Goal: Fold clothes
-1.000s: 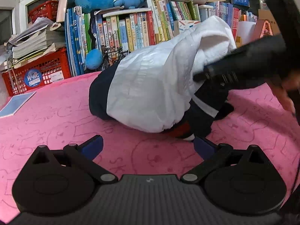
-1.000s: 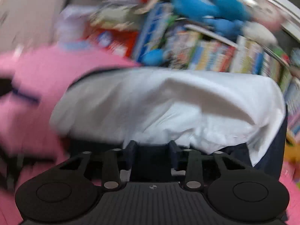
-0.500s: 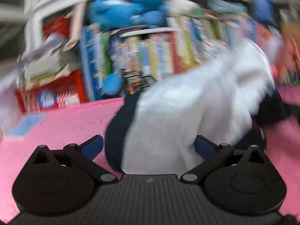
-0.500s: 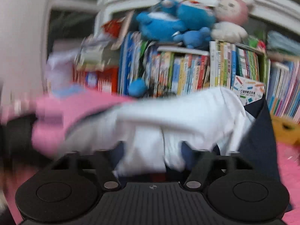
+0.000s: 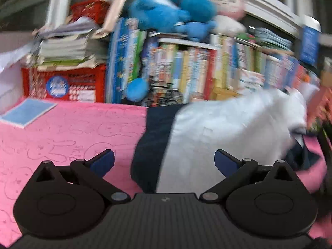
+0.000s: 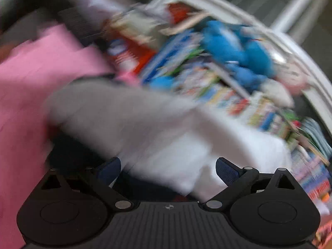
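Ahead of left gripper [image 5: 164, 161], jaws spread, empty: white-and-navy garment [image 5: 224, 137] heaped on pink blanket [image 5: 62, 134]; right gripper [image 6: 168, 171] likewise open; folding barely begun, judging by heap.

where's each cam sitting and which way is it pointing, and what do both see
Left wrist: sits on the left gripper, low over the pink mat, facing the bookshelf; its open blue-padded fingers frame the white and navy garment.
Right wrist: sits on the right gripper, tilted and motion-blurred, facing the same shelf; its fingers are spread with the garment between them, though contact is unclear.
Shared: garment, pink mat, books, blue plush toys, red crate.
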Available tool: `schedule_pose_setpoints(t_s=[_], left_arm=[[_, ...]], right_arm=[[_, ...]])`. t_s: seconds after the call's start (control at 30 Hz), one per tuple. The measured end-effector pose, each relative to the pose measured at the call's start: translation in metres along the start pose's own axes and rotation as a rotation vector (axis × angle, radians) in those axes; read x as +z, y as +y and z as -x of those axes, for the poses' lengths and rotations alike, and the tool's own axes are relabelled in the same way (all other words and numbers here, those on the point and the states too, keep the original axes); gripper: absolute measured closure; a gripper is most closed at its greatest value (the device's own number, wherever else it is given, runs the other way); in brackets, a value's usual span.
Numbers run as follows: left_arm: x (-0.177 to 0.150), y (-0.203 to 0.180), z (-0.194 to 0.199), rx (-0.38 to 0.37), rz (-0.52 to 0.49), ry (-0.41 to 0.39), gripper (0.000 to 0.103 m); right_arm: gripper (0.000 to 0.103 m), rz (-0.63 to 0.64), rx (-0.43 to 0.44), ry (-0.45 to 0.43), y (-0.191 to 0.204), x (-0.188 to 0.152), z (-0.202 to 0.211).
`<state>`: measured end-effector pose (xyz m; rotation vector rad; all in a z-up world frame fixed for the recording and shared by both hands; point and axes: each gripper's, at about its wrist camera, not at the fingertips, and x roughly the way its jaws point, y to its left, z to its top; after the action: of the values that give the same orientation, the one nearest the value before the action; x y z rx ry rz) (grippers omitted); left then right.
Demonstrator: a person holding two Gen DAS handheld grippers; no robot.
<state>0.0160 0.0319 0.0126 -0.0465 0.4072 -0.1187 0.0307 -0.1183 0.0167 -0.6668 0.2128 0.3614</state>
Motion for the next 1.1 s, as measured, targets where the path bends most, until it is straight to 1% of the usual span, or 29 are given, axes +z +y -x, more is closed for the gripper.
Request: schedule_pose_setpoints(t_s=[0.07,0.1,0.23,0.3,0.33,0.4,0.43,0.47,0.53,0.57,0.6,0.63,0.7,0.83,0.9,1.07,1.1], left_arm=[[-0.013,-0.010,0.009,-0.069,-0.100,0.006,0.000],[-0.020,-0.016,0.014,-0.086,-0.143,0.006,0.000],[-0.037,-0.042,0.018,-0.178,-0.258,0.035,0.000],[-0.040,-0.057,0.008,-0.154,-0.314,0.053,0.000],[-0.040,-0.063,0.002,-0.110,-0.343,0.051,0.000],[-0.028,-0.061,-0.015,-0.014,-0.339,0.035,0.000],[-0.022,-0.060,-0.024,0.034,-0.335,0.027,0.000],[-0.011,-0.047,-0.035,0.046,-0.268,0.039,0.000],[0.008,-0.018,-0.052,0.034,-0.097,0.073,0.000],[0.016,-0.003,-0.060,0.017,-0.011,0.081,0.000],[0.023,0.012,-0.067,-0.001,0.076,0.088,0.000],[0.027,0.019,-0.071,-0.005,0.114,0.088,0.000],[0.035,0.032,-0.078,-0.011,0.179,0.084,0.000],[0.038,0.032,-0.075,0.007,0.162,0.075,0.000],[0.038,0.030,-0.074,0.018,0.142,0.076,0.000],[0.032,0.031,-0.056,0.020,0.100,0.068,0.000],[0.029,0.031,-0.047,0.010,0.092,0.053,0.000]], right_arm=[[0.005,-0.131,0.003,0.014,-0.019,0.009,-0.007],[0.005,-0.194,0.014,0.024,-0.029,0.012,-0.010],[0.005,-0.404,0.039,0.061,-0.056,0.017,-0.029],[0.005,-0.531,0.063,0.090,-0.074,0.011,-0.037],[0.005,-0.603,0.078,0.103,-0.081,0.006,-0.040],[0.005,-0.764,0.147,0.108,-0.098,-0.008,-0.043],[0.005,-0.806,0.172,0.097,-0.103,-0.014,-0.041],[0.005,-0.782,0.184,0.086,-0.102,-0.018,-0.034],[0.005,-0.717,0.206,0.065,-0.098,-0.027,-0.019],[0.004,-0.684,0.216,0.055,-0.096,-0.032,-0.012],[0.004,-0.613,0.209,0.057,-0.088,-0.032,-0.006],[0.004,-0.536,0.199,0.062,-0.079,-0.033,0.000],[0.004,-0.340,0.167,0.071,-0.055,-0.033,0.007],[0.004,-0.008,0.095,0.054,0.001,-0.027,0.009],[0.004,0.083,0.095,0.041,0.025,-0.022,0.002],[0.004,0.105,-0.034,-0.002,0.049,-0.004,-0.023],[0.004,0.055,-0.047,0.004,0.043,0.000,-0.027]])
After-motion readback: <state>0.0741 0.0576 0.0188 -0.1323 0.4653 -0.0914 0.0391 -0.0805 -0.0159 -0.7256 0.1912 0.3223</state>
